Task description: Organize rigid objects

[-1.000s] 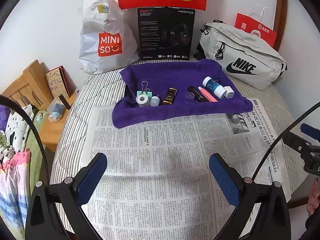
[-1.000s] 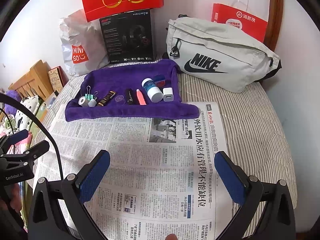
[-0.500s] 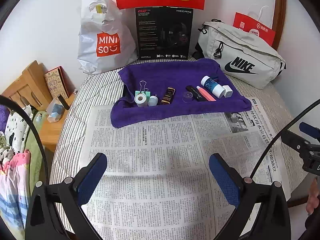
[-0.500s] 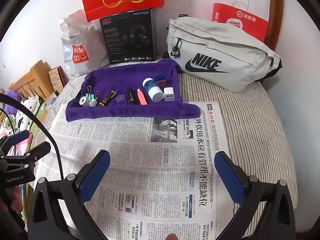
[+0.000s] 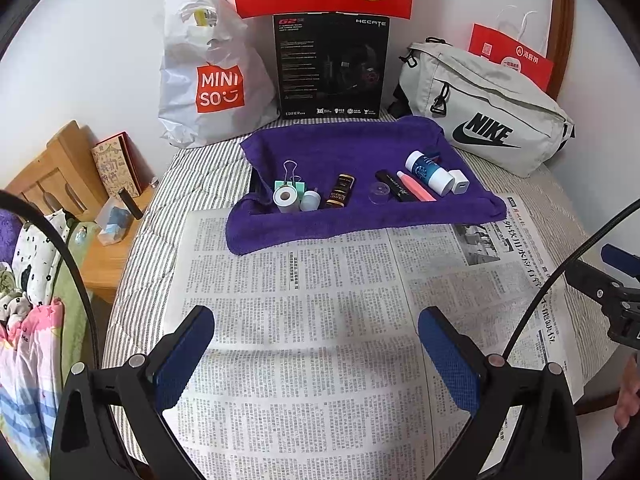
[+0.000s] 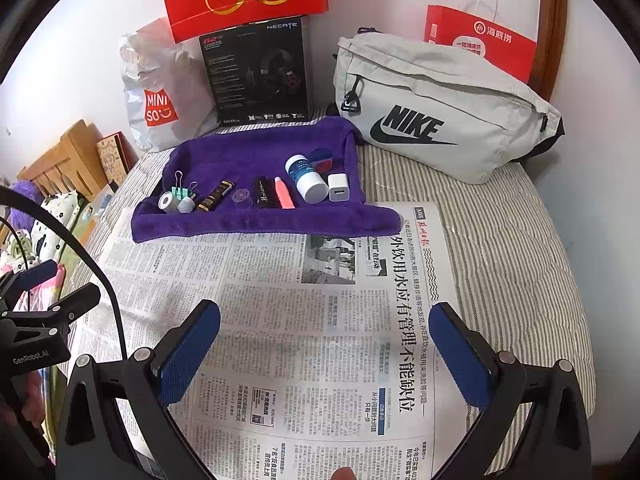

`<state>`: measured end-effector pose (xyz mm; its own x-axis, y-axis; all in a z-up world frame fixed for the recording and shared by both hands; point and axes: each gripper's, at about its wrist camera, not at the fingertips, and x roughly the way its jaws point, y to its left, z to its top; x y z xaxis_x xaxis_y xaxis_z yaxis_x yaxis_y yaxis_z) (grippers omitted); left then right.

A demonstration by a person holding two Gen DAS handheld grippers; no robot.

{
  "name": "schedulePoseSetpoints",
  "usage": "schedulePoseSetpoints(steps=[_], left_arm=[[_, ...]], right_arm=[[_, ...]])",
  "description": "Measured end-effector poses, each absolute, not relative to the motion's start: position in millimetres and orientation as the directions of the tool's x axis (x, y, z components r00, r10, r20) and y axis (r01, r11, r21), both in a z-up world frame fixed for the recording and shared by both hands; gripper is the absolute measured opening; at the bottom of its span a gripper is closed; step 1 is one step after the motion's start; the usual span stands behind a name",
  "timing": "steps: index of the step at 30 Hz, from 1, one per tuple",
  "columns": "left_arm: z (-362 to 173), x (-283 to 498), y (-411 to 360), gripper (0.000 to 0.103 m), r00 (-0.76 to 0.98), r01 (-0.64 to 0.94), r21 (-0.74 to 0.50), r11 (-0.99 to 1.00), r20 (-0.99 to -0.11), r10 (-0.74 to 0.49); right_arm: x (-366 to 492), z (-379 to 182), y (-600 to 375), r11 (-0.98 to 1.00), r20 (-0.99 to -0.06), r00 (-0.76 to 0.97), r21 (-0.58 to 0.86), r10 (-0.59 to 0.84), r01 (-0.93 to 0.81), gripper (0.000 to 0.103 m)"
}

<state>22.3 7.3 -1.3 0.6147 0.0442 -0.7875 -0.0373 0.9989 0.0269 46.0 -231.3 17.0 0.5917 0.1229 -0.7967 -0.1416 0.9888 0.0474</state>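
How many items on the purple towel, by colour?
White: 4, tape roll, small cap, bottle, charger
Black: 2, tubes
Green: 1, clip
Pink: 1, marker
Clear: 1, disc
Total: 9

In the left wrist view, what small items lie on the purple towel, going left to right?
White tape roll → small white cap → black-and-gold tube → clear round lid → black tube → pink stick → blue-and-white bottle → white charger.

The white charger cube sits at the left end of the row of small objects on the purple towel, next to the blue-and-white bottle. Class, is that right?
Not quite. The white charger cube sits at the right end of the row on the purple towel, next to the blue-and-white bottle, as the right wrist view shows.
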Motion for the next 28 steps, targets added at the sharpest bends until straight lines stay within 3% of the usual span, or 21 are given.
schedulePoseSetpoints(steps=[28], left_arm=[[-0.1,22.9,3.9,0.103,0.633,-0.031,0.038,0.999,-0.773,0.049]], right_arm=[[49.7,13.5,-231.1,0.988,-0.799,0.587,0.052,0.13,-0.149,0.102]])
